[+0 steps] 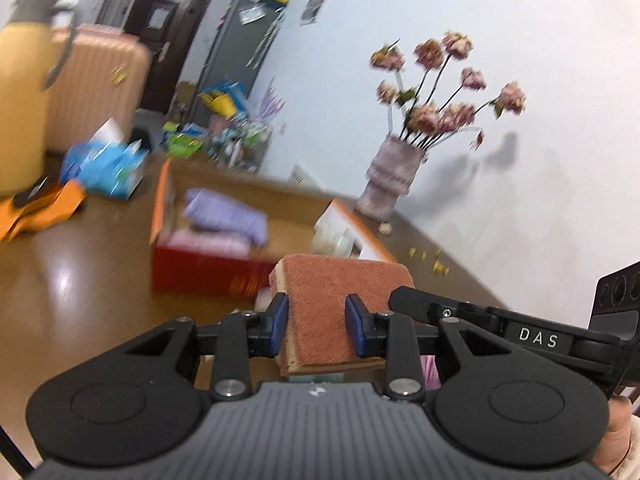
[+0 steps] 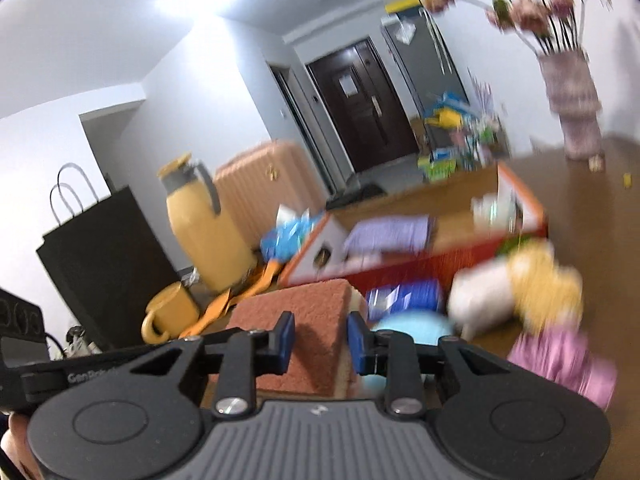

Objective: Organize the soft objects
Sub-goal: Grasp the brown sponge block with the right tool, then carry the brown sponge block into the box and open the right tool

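— Two tools, both clamped on one sponge? Left tool (image 1: pixel 316 322) pinching a rust-topped scouring sponge (image 1: pixel 320 300) between blue pads, right tool (image 2: pixel 320 336) squeezing the same kind of sponge (image 2: pixel 304 320).
— Cannot tell whether one sponge or two. Lifted clear of the brown table (image 1: pixel 80 280) in both views, tilted.
— Just past the right tool?
— Blue packet (image 2: pixel 404 296), pale blue round thing (image 2: pixel 412 326), white-and-yellow plush toy (image 2: pixel 516 292), pink cloth (image 2: pixel 564 360), all blurred.
— Farther on?
— Open red box (image 1: pixel 208 272) holding folded lilac cloth (image 1: pixel 228 214) over pink. Beyond it, yellow thermos (image 2: pixel 204 224), yellow mug (image 2: pixel 168 316), pink suitcase (image 1: pixel 96 84), vase of dried flowers (image 1: pixel 390 178).
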{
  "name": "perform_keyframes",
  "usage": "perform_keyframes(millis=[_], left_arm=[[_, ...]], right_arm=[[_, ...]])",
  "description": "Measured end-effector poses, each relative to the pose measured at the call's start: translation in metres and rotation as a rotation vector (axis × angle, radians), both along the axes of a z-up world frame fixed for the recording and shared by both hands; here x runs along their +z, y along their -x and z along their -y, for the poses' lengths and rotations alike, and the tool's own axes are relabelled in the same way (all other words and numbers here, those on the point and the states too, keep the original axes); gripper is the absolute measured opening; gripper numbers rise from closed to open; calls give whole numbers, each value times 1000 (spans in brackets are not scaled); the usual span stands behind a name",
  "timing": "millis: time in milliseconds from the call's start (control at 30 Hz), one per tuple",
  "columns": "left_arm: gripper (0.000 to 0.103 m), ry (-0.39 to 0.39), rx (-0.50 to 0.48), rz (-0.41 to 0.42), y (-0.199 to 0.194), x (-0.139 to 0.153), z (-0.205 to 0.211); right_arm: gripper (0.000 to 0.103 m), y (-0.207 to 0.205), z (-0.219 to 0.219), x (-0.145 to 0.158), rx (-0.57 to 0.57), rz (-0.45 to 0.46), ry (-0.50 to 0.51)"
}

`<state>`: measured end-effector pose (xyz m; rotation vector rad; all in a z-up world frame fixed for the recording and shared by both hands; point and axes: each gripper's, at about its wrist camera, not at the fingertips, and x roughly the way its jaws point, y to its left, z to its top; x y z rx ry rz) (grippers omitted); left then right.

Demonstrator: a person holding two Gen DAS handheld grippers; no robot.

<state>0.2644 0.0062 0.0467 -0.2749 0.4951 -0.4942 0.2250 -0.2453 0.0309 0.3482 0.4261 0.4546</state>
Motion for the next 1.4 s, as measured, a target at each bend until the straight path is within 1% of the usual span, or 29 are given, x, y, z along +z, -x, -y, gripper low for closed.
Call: perform_keyframes(millis=[67, 167, 200, 300, 400, 467, 533, 567, 600, 667, 700, 800, 867, 900, 933, 967, 1067, 1133, 1167, 1200, 1233, 1300, 1333, 1400], left_arm=[[31, 2, -1, 17, -30, 17, 6], [31, 0, 1, 16, -83, 35, 16], [31, -5, 6, 4, -102, 38, 20], [31, -18, 15, -46, -163, 41, 36], [31, 9, 10, -146, -230, 32, 53], [31, 0, 9, -176, -263, 23, 67], [31, -25, 8, -187, -296, 8, 86], [31, -18, 13, -206, -308, -1, 93], [31, -22, 11, -235, -323, -11, 100], [31, -15, 11, -313, -348, -33, 112], [31, -31, 14, -336, -355, -41, 118], [31, -126, 15, -324, -362, -52, 137], [31, -151, 12, -359, -365, -58, 143], [30, -155, 6, -395, -367, -63, 144], [30, -150, 14, -391, -367, -65, 143], [30, -144, 17, -387, -367, -65, 144], [29, -117, 32, -410, -368, -65, 145], [30, -103, 39, -442, -375, -66, 147], [31, -92, 48, -466, -379, -65, 148], [35, -89, 60, -480, -384, -65, 148], [37, -96, 70, -479, -387, -65, 150], [47, -128, 89, -462, -391, -66, 153], [49, -146, 90, -447, -391, -68, 154], [55, -144, 92, -436, -391, -70, 152]], right_arm=[[28, -22, 5, 20, -6, 33, 27], [28, -69, 9, 48, -5, 62, 74], [28, -89, 11, 55, -8, 62, 85], [28, -150, 15, 67, -24, 12, 108], [28, -215, 27, 71, -48, -47, 142], [28, -252, 33, 69, -58, -75, 180], [28, -289, 42, 60, -74, -110, 204], [28, -303, 47, 55, -80, -118, 217], [28, -319, 51, 47, -89, -127, 228], [28, -349, 61, 30, -101, -179, 247], [28, -360, 65, 21, -112, -208, 248], [28, -377, 70, -1, -111, -276, 291], [28, -383, 67, -8, -117, -310, 341], [27, -385, 67, -12, -119, -332, 356], [26, -390, 66, -15, -122, -372, 368], [25, -388, 67, -17, -125, -378, 369], [23, -389, 67, -15, -156, -398, 366], [21, -389, 65, -9, -184, -382, 409], [21, -391, 65, -8, -190, -393, 413], [21, -395, 68, -9, -199, -413, 395], [19, -400, 72, -10, -210, -431, 373], [19, -405, 77, -13, -237, -420, 360], [18, -406, 77, -15, -249, -410, 373], [18, -406, 74, -18, -256, -395, 412]])
